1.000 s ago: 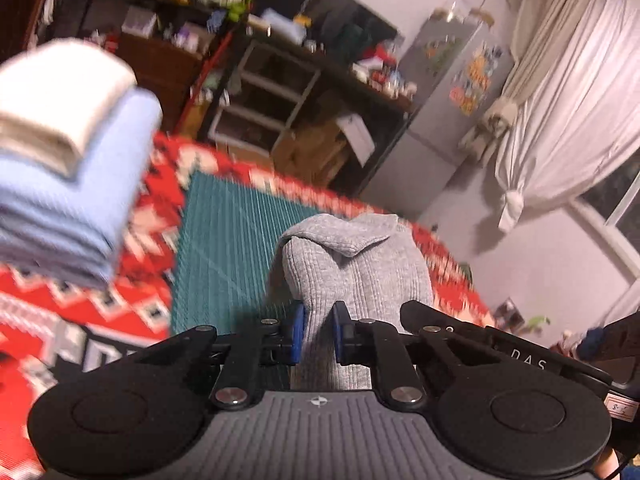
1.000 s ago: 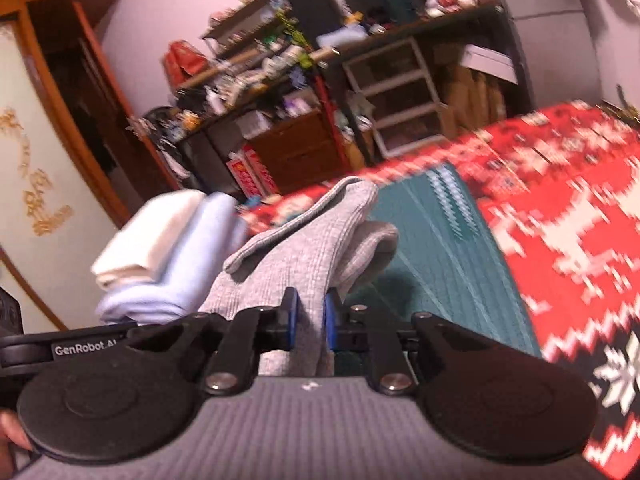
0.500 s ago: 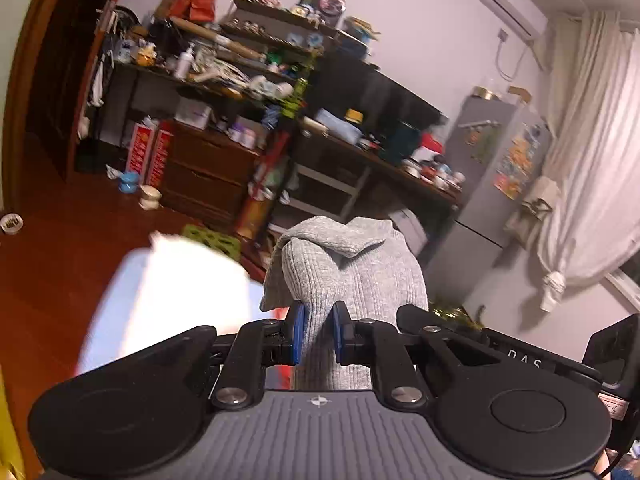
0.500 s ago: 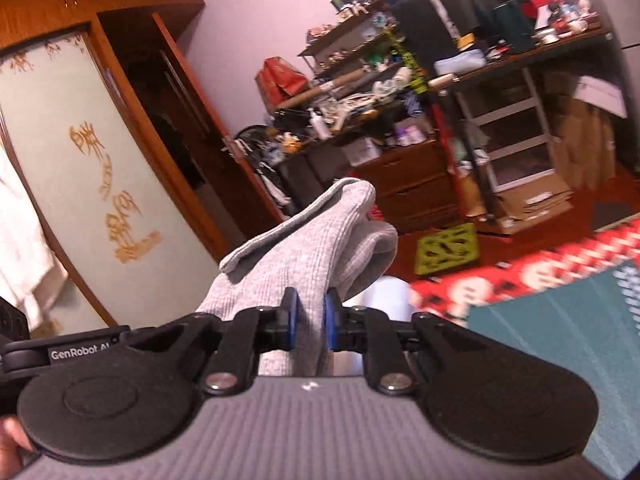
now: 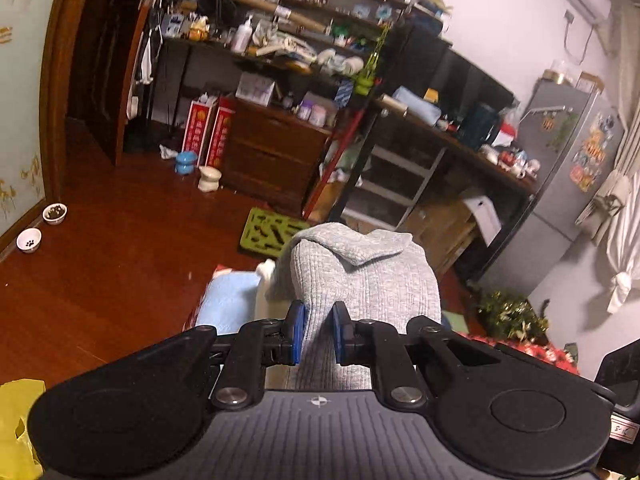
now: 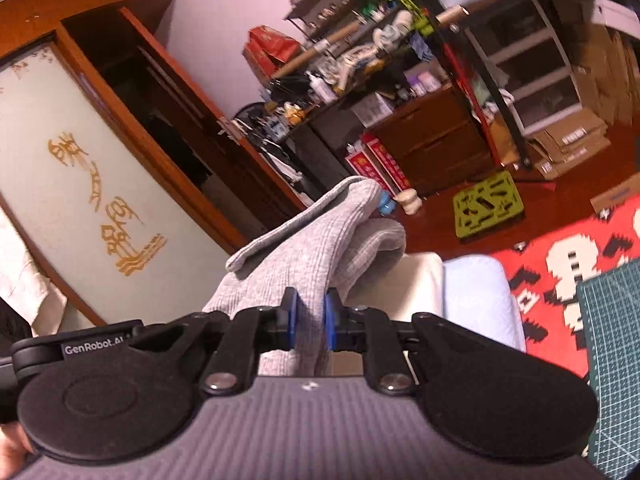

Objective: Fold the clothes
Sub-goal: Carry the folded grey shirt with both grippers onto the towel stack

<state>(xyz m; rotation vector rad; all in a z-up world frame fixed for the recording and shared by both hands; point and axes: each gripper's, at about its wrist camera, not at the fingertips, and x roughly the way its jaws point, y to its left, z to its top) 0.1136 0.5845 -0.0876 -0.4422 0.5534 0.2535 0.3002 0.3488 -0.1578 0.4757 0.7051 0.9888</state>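
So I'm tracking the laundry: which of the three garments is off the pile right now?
The grey ribbed garment, clamped by both hand-held grippers. The white one and the light blue one lie folded beneath.

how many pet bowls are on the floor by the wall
2 show in the left wrist view: one holding kibble nearer the door frame, a paw-print one just beside it. Others may be hidden.

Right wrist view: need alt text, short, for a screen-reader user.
The right gripper is shut on a folded grey knit garment, held above a stack of folded white and pale blue clothes. A red patterned blanket and green cutting mat lie right; cluttered shelves stand behind.
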